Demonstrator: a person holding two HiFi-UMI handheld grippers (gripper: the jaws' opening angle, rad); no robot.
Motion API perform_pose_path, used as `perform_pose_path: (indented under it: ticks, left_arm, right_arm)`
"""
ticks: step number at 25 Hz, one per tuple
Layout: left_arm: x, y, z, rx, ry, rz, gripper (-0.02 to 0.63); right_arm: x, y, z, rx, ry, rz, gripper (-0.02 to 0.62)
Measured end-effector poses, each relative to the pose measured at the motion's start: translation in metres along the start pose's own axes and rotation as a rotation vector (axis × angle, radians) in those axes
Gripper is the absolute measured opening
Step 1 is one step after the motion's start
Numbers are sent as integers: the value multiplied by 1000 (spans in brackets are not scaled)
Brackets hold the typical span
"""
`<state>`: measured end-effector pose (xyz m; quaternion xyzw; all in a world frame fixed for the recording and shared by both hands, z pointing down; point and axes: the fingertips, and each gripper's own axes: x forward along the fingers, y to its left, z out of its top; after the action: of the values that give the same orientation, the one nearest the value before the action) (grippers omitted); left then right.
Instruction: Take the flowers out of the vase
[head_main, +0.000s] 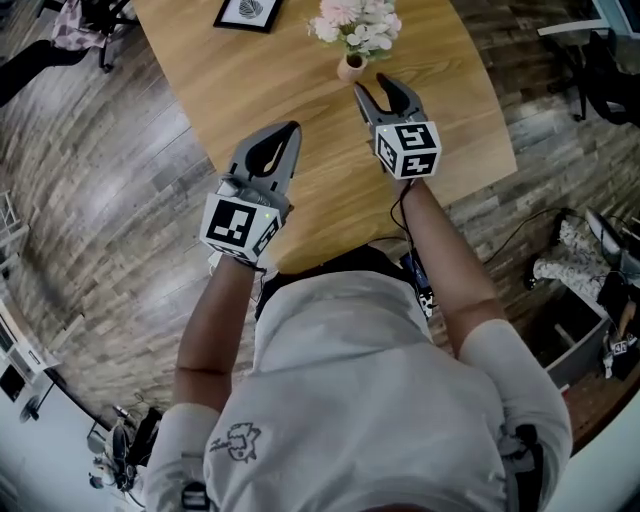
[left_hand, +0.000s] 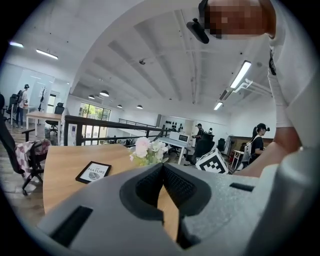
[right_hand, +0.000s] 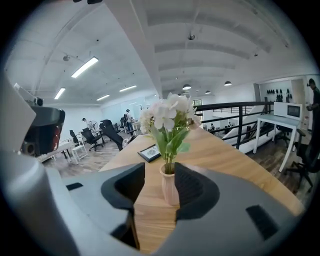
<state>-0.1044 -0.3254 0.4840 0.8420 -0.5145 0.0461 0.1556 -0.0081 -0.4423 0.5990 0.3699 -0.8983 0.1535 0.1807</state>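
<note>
A small cream vase (head_main: 351, 68) stands on the wooden table (head_main: 250, 90) near its far side and holds white and pale pink flowers (head_main: 357, 25). My right gripper (head_main: 370, 84) hovers just short of the vase with its jaws open and nothing between them. In the right gripper view the vase (right_hand: 170, 187) stands upright just beyond the jaw gap (right_hand: 160, 170), nearer the right jaw, with the flowers (right_hand: 167, 112) above it. My left gripper (head_main: 291, 128) is shut and empty, lower left of the vase. The left gripper view shows the flowers (left_hand: 147, 150) beyond its closed jaws (left_hand: 163, 167).
A black-framed picture (head_main: 248, 12) lies flat on the table left of the vase, also in the left gripper view (left_hand: 93, 171). The table's near edge (head_main: 330, 245) runs by my body. Wood floor, office chairs (head_main: 600, 70) and desks surround it.
</note>
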Motion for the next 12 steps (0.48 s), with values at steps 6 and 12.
perform_pose_path:
  ticks: [6,12]
  left_arm:
    - [21,19,-6,-3,6,25,3]
    - [36,27,-10,-3,19,22,3]
  right_arm:
    - [35,-7,-1,-29,5,1,199]
    - [54,-9,-1,-44,15,-14,199]
